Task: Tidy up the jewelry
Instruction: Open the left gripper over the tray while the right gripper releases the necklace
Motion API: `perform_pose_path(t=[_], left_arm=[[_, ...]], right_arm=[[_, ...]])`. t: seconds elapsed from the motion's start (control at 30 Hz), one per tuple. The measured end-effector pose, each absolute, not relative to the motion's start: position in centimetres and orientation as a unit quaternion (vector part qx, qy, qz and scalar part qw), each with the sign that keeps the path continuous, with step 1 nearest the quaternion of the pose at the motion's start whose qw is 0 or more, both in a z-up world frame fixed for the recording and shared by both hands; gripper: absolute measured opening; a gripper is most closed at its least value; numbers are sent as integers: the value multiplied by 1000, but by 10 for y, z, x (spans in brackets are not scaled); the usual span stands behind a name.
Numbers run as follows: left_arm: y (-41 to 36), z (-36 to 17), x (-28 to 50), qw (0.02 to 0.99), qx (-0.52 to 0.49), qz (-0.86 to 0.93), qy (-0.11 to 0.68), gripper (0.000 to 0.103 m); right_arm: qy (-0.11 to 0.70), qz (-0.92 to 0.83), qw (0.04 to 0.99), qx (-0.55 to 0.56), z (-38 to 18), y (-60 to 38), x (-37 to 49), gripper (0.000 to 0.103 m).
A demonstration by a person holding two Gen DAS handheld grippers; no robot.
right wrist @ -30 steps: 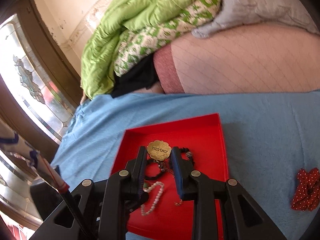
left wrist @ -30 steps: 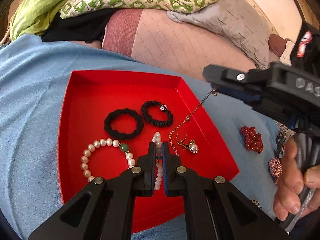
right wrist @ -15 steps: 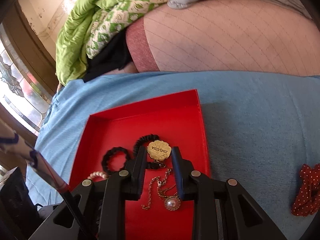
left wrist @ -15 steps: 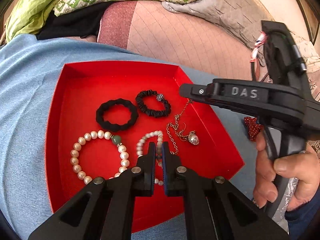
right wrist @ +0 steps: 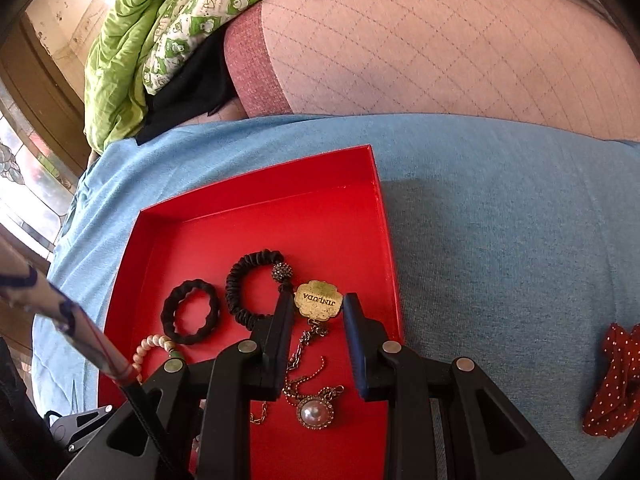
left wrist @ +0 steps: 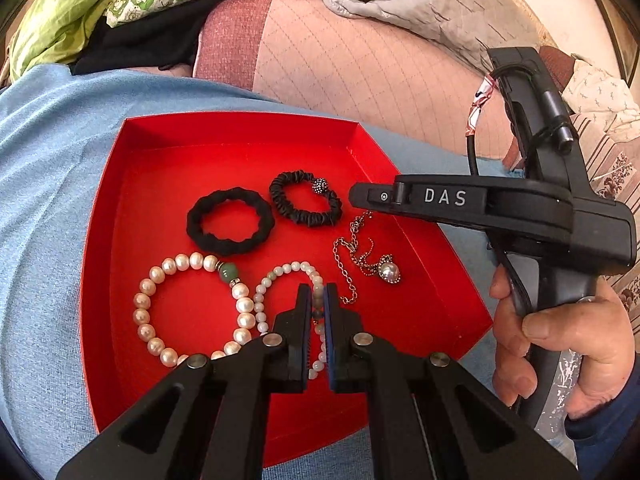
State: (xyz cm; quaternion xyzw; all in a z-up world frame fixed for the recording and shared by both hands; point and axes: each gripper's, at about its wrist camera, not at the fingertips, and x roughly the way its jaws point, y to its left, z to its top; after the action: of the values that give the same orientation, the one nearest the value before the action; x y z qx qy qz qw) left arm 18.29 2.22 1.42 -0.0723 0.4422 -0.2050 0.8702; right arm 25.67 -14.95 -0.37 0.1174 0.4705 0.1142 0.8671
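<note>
Red tray point(left wrist: 120, 240) on the blue cloth point(left wrist: 40, 200) holds the jewelry. The right gripper point(right wrist: 316, 306) pinches the necklace point(right wrist: 308, 376) by its gold tag point(right wrist: 319, 299), marked "JINLUDA"; the chain may snag on release. The left gripper point(left wrist: 317, 300), pressed together, hovers over a pearl bracelet point(left wrist: 280, 276). The right gripper's arm reads "DAS".
</note>
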Motion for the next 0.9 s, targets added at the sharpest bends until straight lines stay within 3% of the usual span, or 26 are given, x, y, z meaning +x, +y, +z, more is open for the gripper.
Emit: perform_pose_path(t=[0.9], left_arm=[[25,17,184,869,-80,-201,445,7]], right_arm=[[478,107,863,123,-1,-145,259,32]])
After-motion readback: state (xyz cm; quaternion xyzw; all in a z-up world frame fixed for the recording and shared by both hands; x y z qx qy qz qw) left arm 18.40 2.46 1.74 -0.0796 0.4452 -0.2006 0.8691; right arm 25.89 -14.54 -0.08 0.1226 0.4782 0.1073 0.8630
